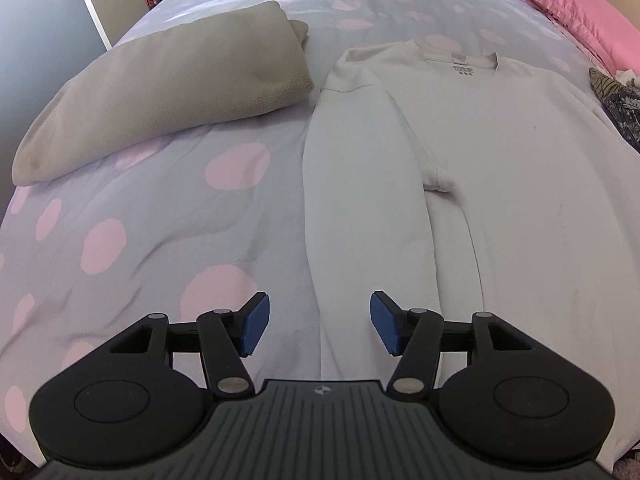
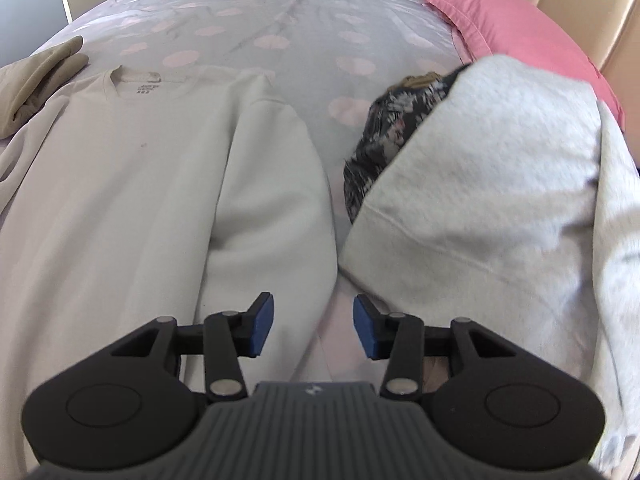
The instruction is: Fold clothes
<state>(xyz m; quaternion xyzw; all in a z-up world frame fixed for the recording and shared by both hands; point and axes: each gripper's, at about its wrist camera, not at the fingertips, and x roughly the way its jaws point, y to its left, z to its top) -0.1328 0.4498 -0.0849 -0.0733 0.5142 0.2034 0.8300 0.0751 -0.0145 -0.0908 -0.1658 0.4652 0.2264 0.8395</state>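
A cream long-sleeved sweatshirt (image 1: 500, 152) lies flat on the bed, collar at the far end and both sleeves lying straight along its sides. My left gripper (image 1: 319, 327) hovers open above the lower end of its left sleeve (image 1: 360, 200), nothing between the blue pads. In the right wrist view the same sweatshirt (image 2: 120, 168) fills the left half, and my right gripper (image 2: 313, 326) is open above the lower edge of its right sleeve (image 2: 276, 184), empty as well.
A folded beige garment (image 1: 172, 84) lies left of the sweatshirt. On the right lies a pile: a light grey garment (image 2: 492, 184) over a dark patterned one (image 2: 384, 136). A pink pillow (image 2: 520, 28) sits at the far right. The bedspread (image 1: 160, 220) is grey with pink dots.
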